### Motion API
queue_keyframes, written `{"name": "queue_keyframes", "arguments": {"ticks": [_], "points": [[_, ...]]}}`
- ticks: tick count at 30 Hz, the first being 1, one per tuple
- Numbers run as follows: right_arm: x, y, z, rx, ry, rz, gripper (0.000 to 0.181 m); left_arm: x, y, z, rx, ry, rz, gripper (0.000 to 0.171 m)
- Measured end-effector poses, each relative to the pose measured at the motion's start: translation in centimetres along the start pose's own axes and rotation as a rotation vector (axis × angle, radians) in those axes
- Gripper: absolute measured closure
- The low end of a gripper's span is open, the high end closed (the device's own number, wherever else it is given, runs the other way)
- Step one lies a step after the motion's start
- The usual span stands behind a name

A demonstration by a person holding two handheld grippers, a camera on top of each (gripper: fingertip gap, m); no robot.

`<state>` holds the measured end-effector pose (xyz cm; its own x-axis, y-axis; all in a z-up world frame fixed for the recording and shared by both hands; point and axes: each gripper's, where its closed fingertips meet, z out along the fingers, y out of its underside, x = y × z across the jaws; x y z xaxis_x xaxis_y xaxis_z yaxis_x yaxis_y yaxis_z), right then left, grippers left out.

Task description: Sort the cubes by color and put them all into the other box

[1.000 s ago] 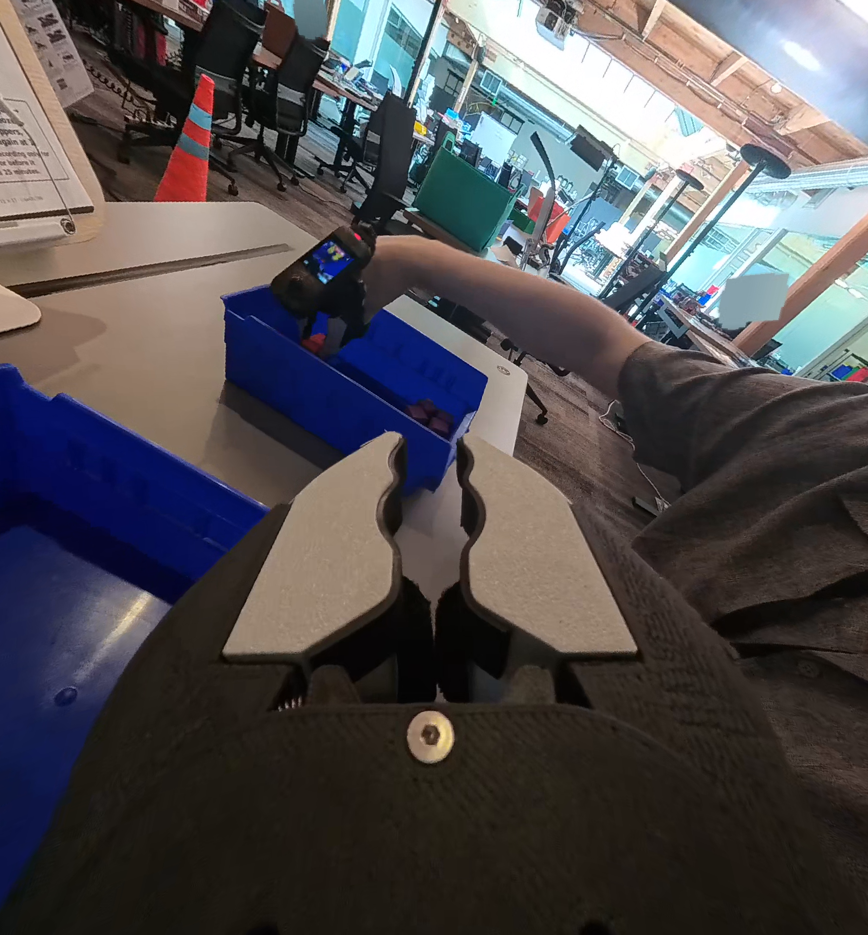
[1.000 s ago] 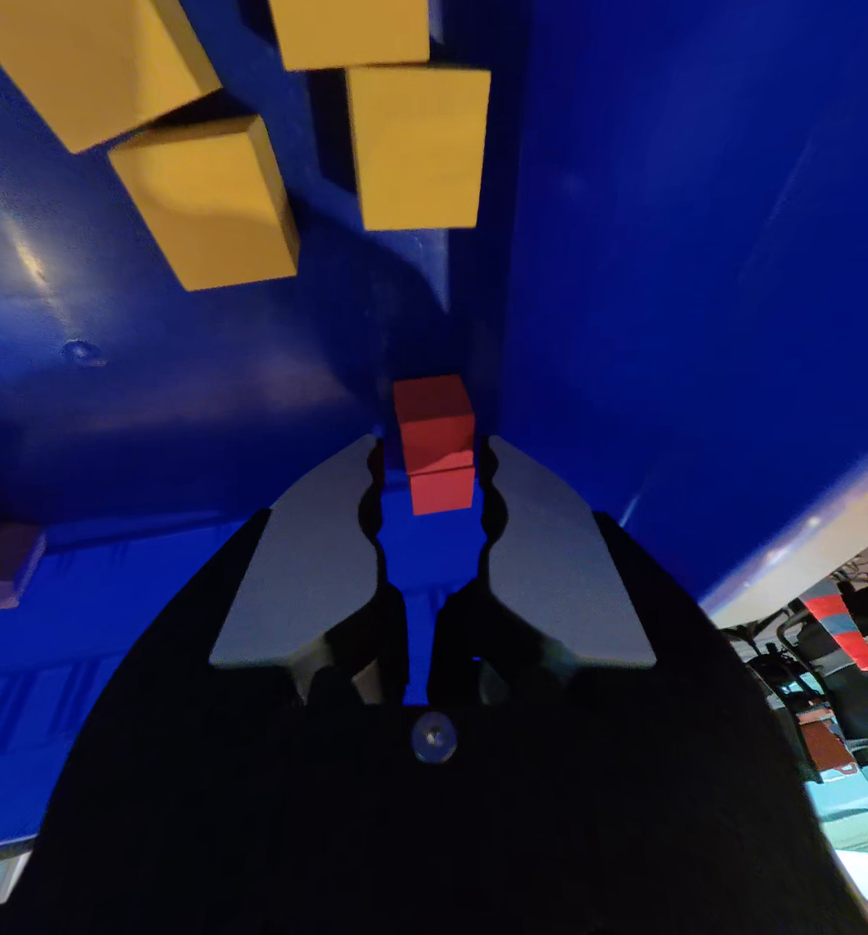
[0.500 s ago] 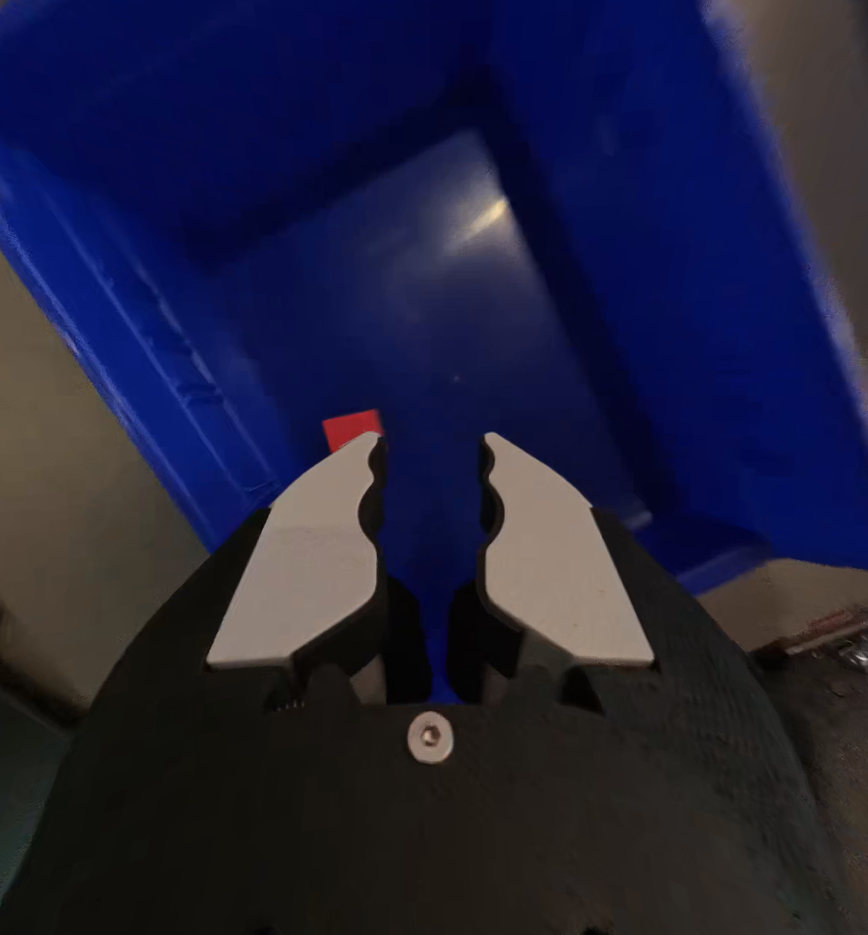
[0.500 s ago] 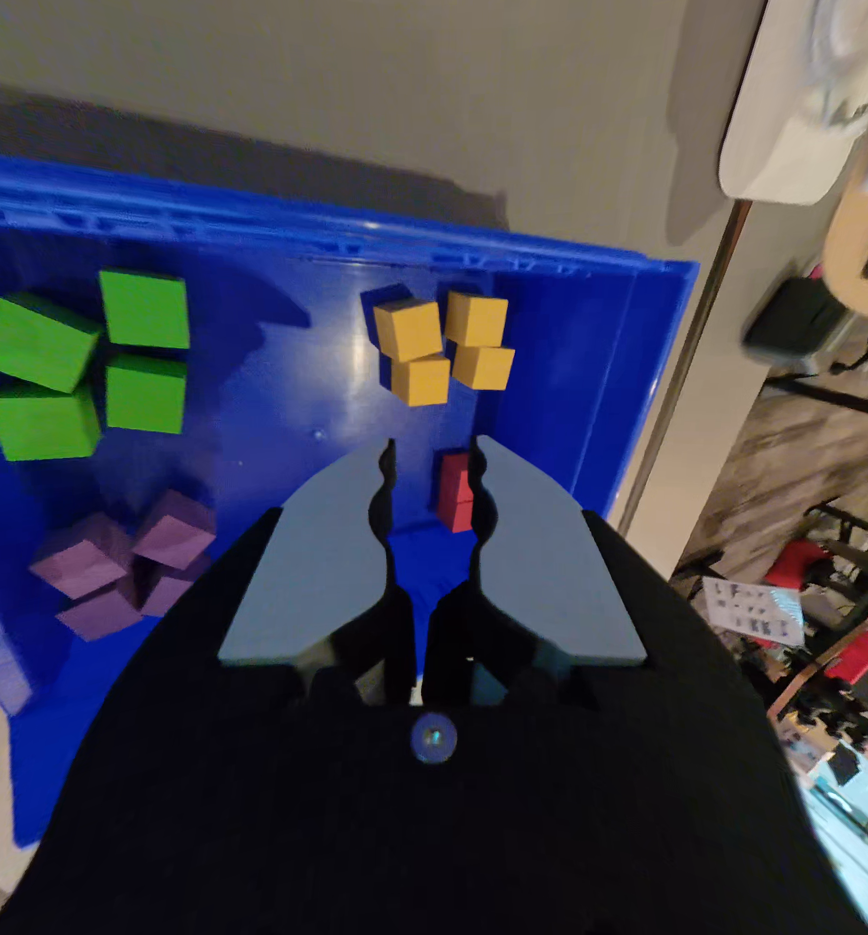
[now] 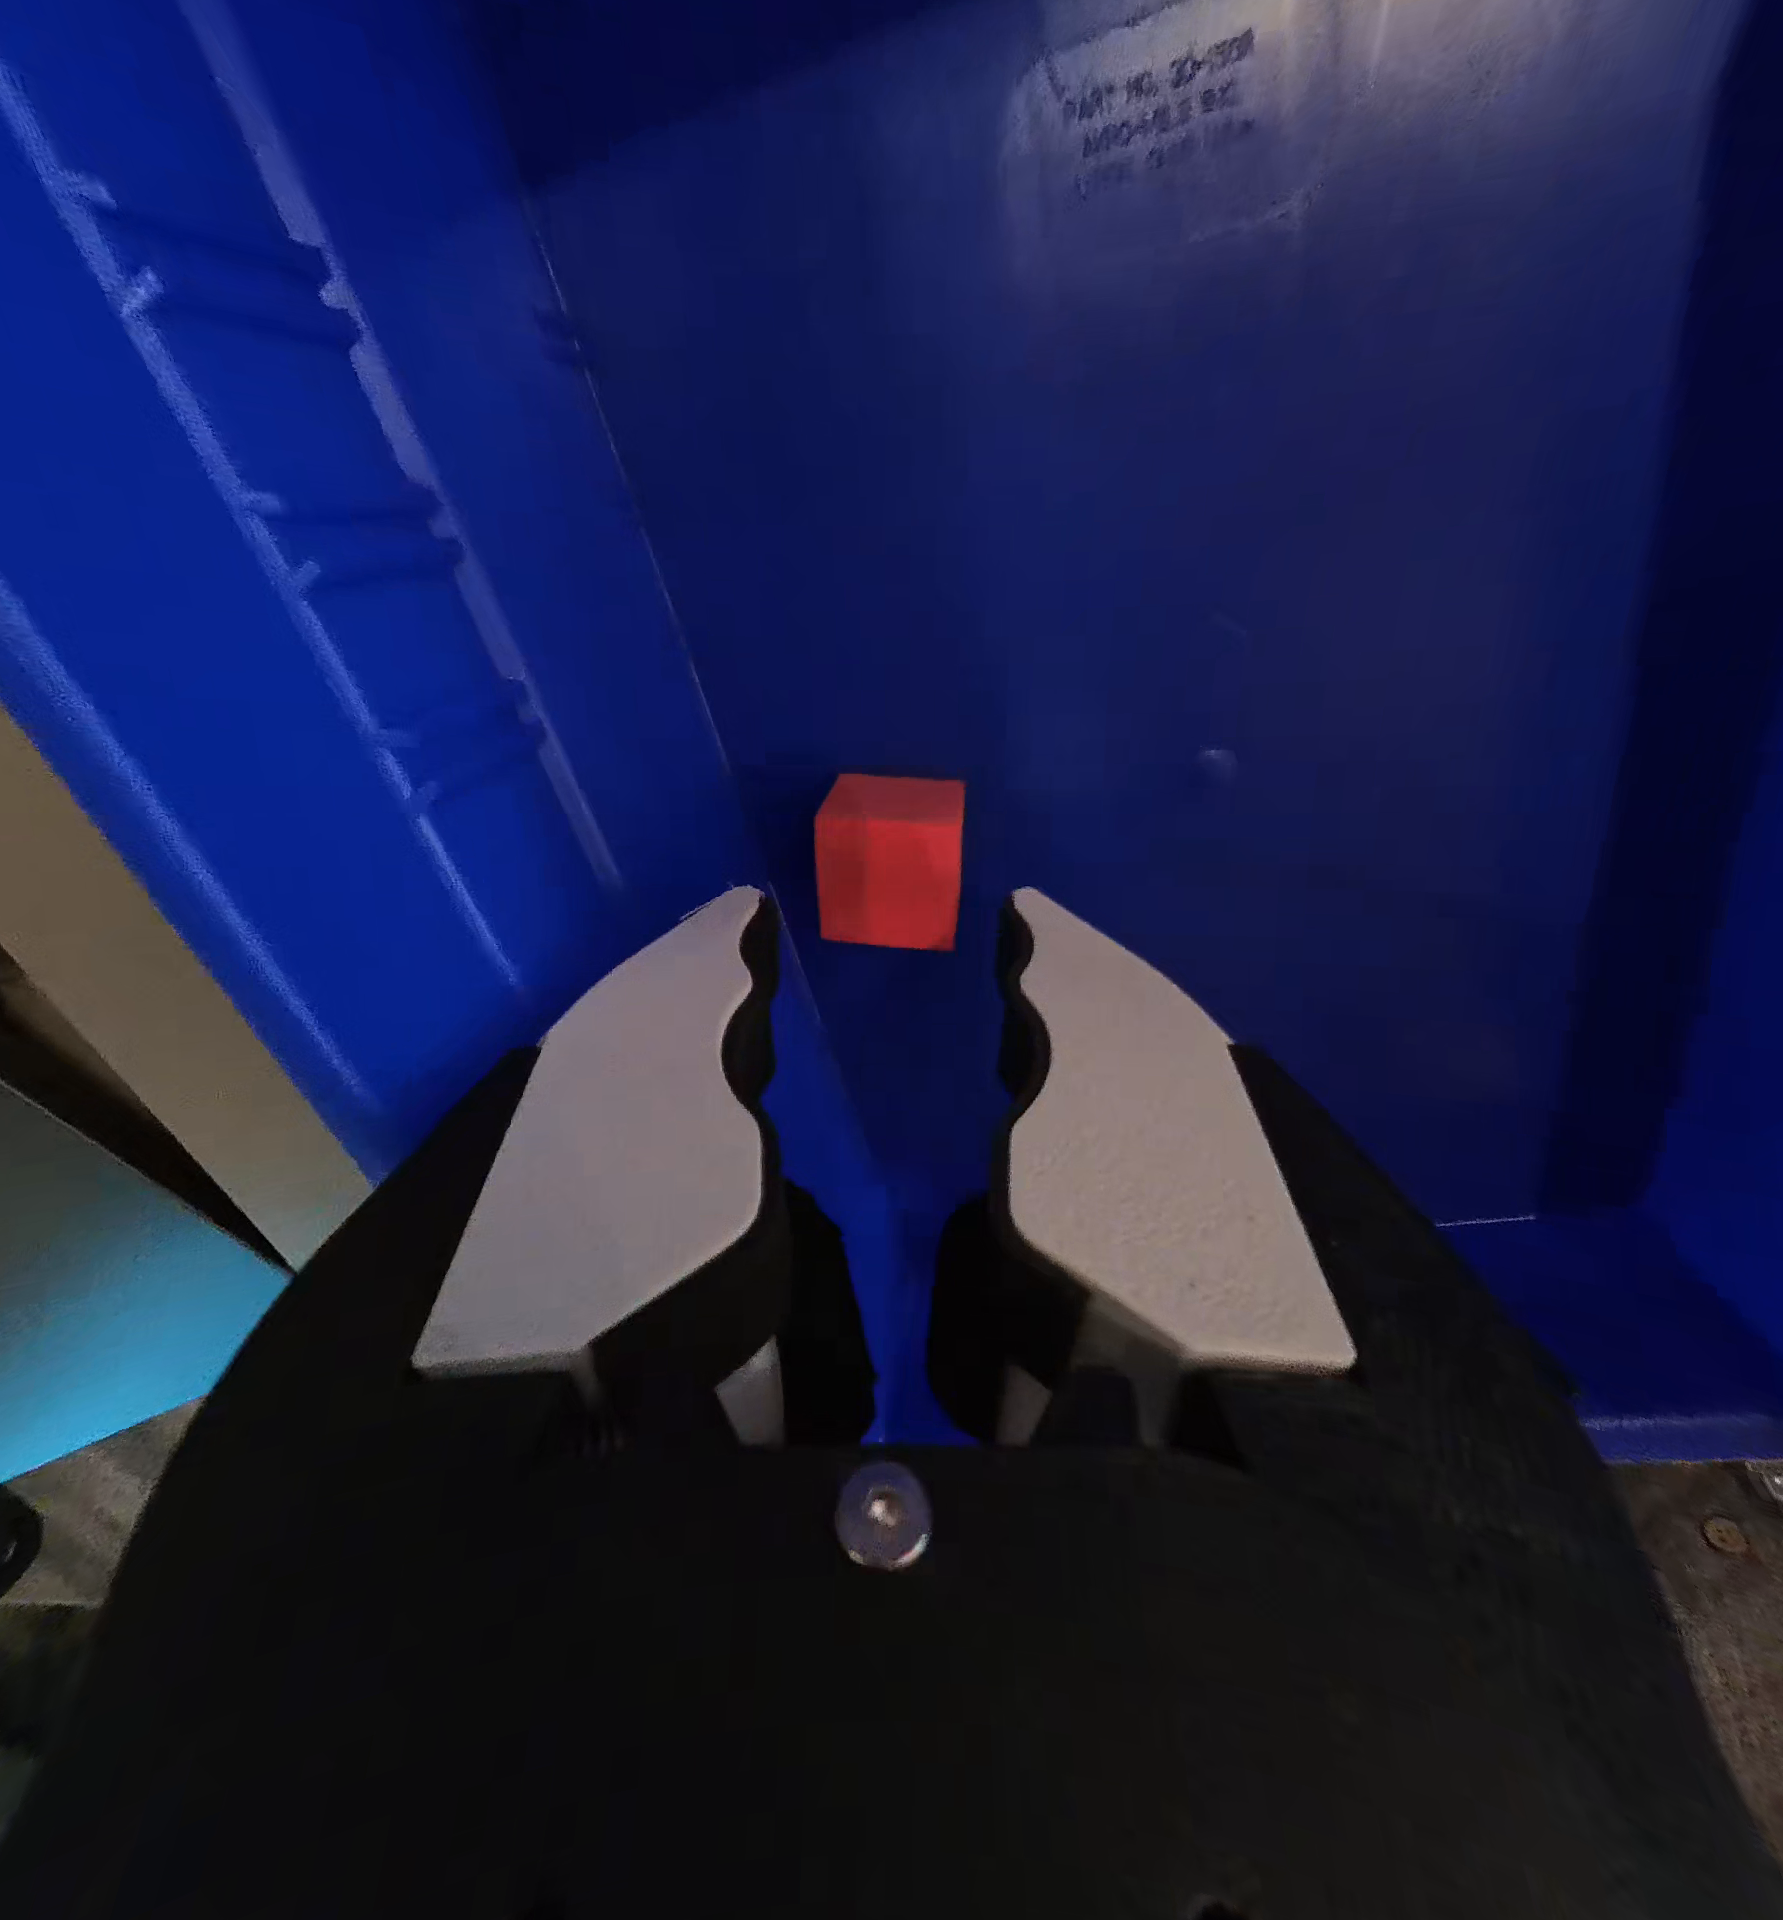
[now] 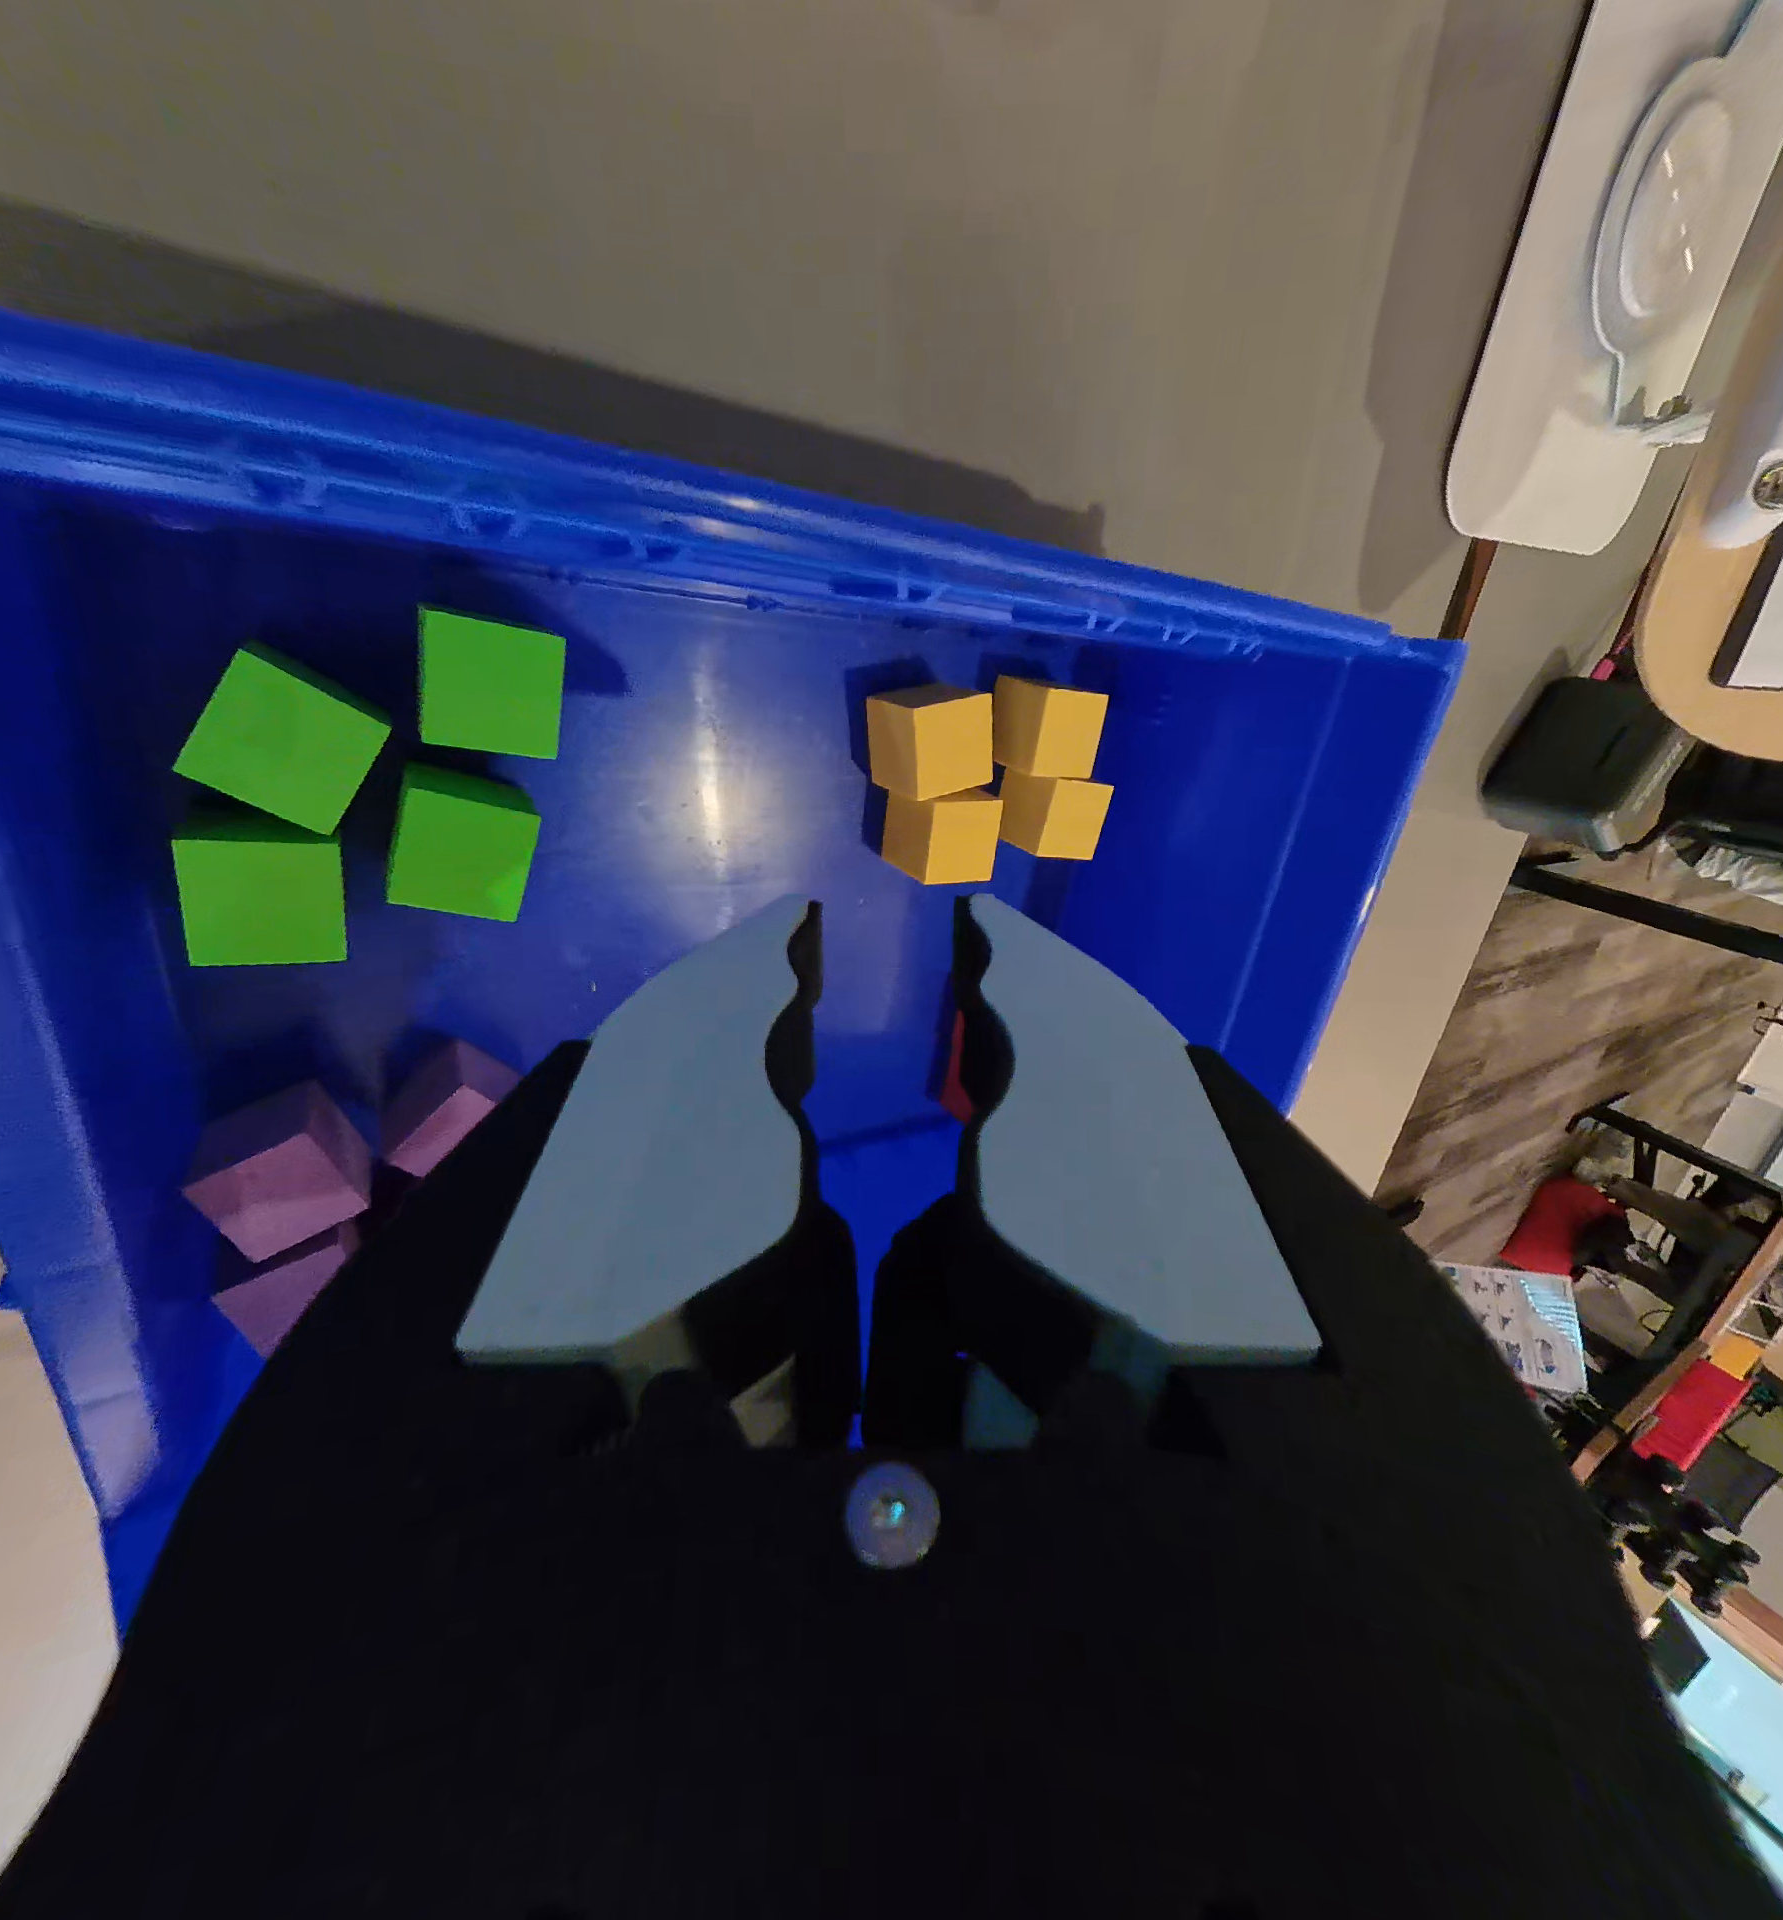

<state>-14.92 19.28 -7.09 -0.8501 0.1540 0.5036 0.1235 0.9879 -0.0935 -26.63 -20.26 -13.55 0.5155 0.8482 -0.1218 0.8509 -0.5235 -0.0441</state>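
Two blue bins, one per wrist view. Left bin [image 5: 1282,520]: mostly bare floor toward 12 and 3 o'clock, ribbed wall close at 9. Left gripper [image 5: 882,914] jaws parted, holding nothing; red cube [image 5: 889,860] sits just ahead at 12, beside that wall. Right bin [image 6: 1313,883] on grey table [image 6: 762,260]: right gripper [image 6: 887,914] slightly open, empty. Green cubes [image 6: 367,779] at 10, yellow cubes [image 6: 986,779] at 12, purple cubes [image 6: 284,1174] at 8, red sliver [image 6: 954,1070] behind right finger.
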Motion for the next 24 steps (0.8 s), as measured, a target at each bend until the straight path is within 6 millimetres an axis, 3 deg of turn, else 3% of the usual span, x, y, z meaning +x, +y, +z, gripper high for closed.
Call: {"name": "queue_keyframes", "arguments": {"ticks": [16,19,24], "points": [[-0.6,0.8,-1.6,0.036,0.06,-0.001,0.16,0.6,0.5,2.1,-0.086,-0.014,-0.003,0.13],[-0.7,0.9,-1.9,0.035,0.065,-0.002,0.16,0.7,0.4,2.1,-0.074,0.011,-0.005,0.142],[-0.8,0.8,-2.3,0.027,0.078,-0.017,0.16,1.1,0.0,2.0,-0.056,0.072,-0.012,0.142]]}}
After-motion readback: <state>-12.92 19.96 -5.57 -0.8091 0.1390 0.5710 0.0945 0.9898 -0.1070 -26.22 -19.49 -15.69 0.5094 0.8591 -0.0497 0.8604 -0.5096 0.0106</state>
